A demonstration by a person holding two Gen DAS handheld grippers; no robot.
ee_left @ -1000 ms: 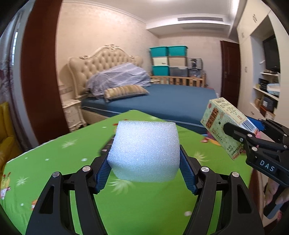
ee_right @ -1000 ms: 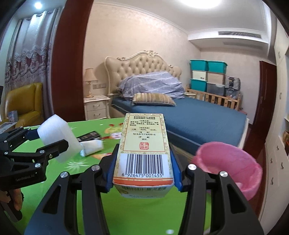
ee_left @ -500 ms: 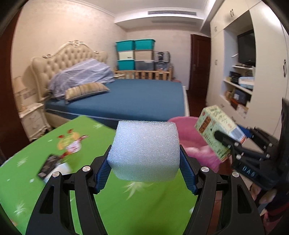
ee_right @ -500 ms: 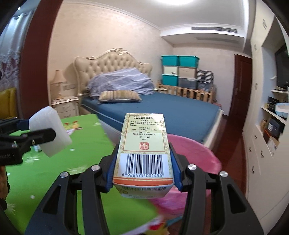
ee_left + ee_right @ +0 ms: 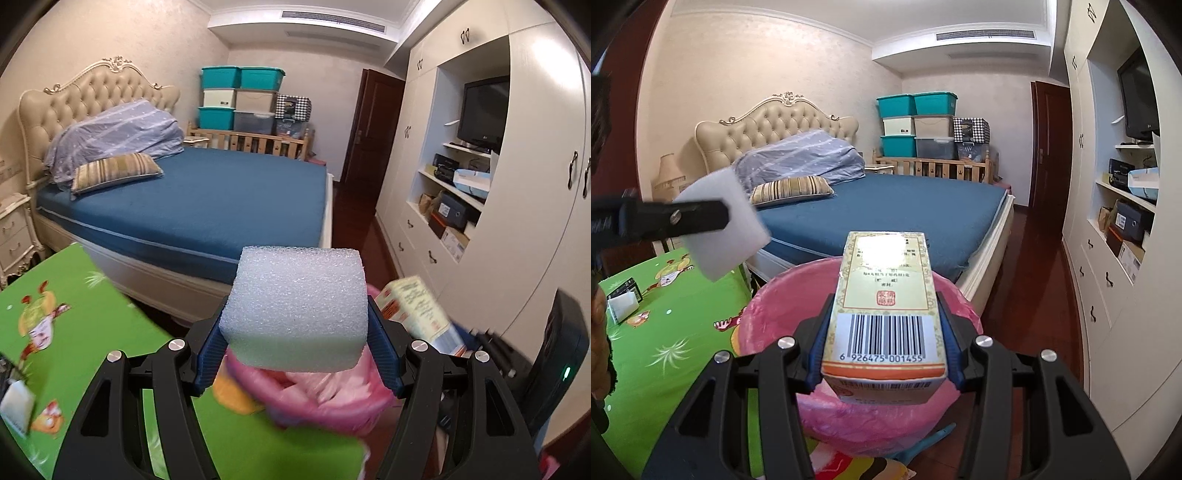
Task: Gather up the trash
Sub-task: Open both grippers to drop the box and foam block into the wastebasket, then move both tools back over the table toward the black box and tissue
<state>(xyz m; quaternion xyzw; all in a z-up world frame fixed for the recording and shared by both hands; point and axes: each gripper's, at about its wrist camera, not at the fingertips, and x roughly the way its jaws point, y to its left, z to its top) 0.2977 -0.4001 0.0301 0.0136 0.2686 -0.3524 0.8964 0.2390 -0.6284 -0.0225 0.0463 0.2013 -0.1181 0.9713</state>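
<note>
My left gripper (image 5: 295, 347) is shut on a white foam block (image 5: 297, 306) and holds it in the air just above the near rim of a pink-lined trash bin (image 5: 325, 402). My right gripper (image 5: 884, 350) is shut on a yellow carton with a barcode (image 5: 886, 310) and holds it over the same bin (image 5: 775, 314). The foam block (image 5: 724, 229) and left gripper also show at the left of the right wrist view. The carton (image 5: 417, 314) shows to the right in the left wrist view.
A green cartoon-print table (image 5: 665, 325) lies left of the bin, with a small dark object and white scrap (image 5: 622, 299) on it. A blue bed (image 5: 894, 210) stands behind. White cabinets (image 5: 1108, 258) line the right side.
Both grippers have swung right from over the green table to the pink bin, still holding the foam block and the carton. The bin is now directly below them.
</note>
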